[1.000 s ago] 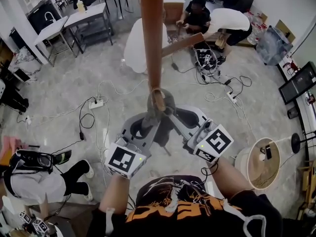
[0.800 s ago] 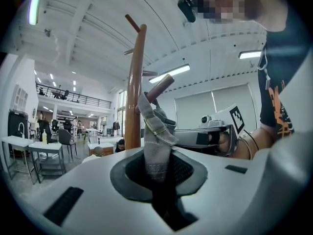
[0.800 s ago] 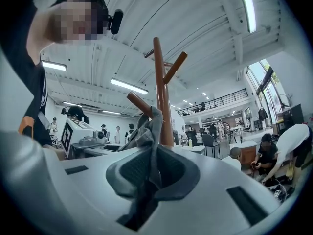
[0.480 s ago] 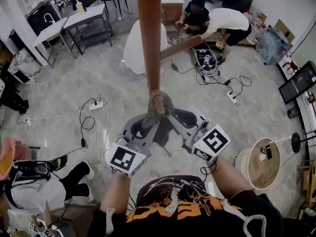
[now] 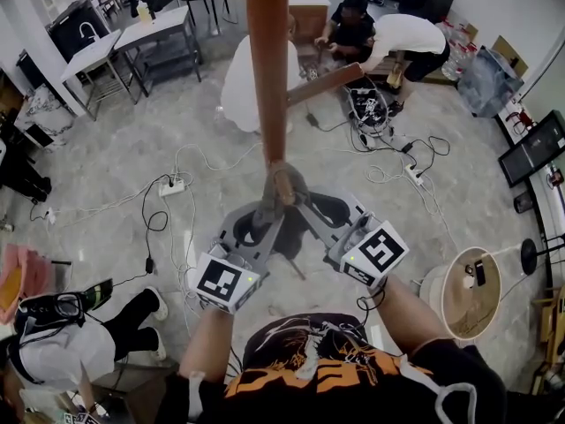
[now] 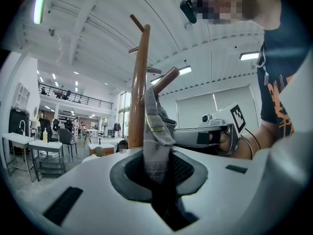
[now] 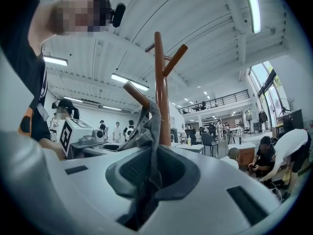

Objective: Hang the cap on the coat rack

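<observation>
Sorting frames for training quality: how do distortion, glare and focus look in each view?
Head view: evenly lit and sharp; the fisheye bends the floor around the coat rack. Left gripper view: strong fisheye with black corners, a ceiling strip light blown out, the cap in focus. Right gripper view: same dark vignette, another strip light glaring at top right.

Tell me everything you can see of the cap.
The cap is grey cloth, limp and bunched, with a small brass-coloured buckle on its strap. It hangs upright against the brown wooden coat rack, and its top seems to be looped over a lower peg. The left claw and the right claw each pinch its fabric from opposite sides. Its brim cannot be made out.
</observation>
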{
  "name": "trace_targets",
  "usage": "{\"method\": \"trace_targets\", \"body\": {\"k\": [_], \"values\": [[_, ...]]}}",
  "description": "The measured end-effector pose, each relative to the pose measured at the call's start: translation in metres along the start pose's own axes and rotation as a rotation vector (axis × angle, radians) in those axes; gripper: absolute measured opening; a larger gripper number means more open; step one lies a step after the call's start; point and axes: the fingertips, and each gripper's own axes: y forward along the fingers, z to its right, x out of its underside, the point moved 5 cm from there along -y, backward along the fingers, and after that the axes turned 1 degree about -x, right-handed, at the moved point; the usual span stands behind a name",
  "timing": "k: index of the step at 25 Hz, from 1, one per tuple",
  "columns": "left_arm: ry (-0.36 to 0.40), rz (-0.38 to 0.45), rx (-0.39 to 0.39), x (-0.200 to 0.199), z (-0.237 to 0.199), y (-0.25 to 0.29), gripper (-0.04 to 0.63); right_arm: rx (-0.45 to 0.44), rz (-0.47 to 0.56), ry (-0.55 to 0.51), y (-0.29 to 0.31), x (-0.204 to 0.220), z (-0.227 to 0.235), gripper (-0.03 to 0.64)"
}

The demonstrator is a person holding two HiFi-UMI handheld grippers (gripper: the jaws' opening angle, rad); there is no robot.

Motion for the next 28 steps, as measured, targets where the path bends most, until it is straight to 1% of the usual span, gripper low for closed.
{"method": "trace_targets", "body": {"k": [4,8,13,17,19,24,28], "values": [[0.018,0.002,-0.010,0.002,-0.001,-0.001,0.081,0.015,0.000,-0.027,0.001,0.002,0.000,0.057],[0.026,-0.027,-0.007,0.001,0.002,0.001,0.083,0.009,-0.001,-0.028,-0.001,-0.001,0.003,0.060],[0.032,-0.001,-0.019,0.001,-0.001,-0.005,0.106,0.013,0.001,-0.034,0.000,0.000,0.000,0.069],[0.018,-0.002,-0.036,0.000,-0.009,-0.011,0.149,0.023,-0.005,-0.032,0.004,0.000,0.002,0.089],[0.020,-0.012,-0.047,-0.001,-0.010,-0.013,0.160,0.034,-0.004,-0.026,0.003,-0.001,0.003,0.108],[0.034,-0.003,-0.054,-0.001,-0.001,-0.015,0.167,0.047,-0.003,-0.020,-0.012,0.004,0.003,0.138],[0.045,-0.020,-0.062,0.005,-0.001,-0.021,0.167,0.053,-0.010,-0.024,-0.018,0.008,0.002,0.140]]}}
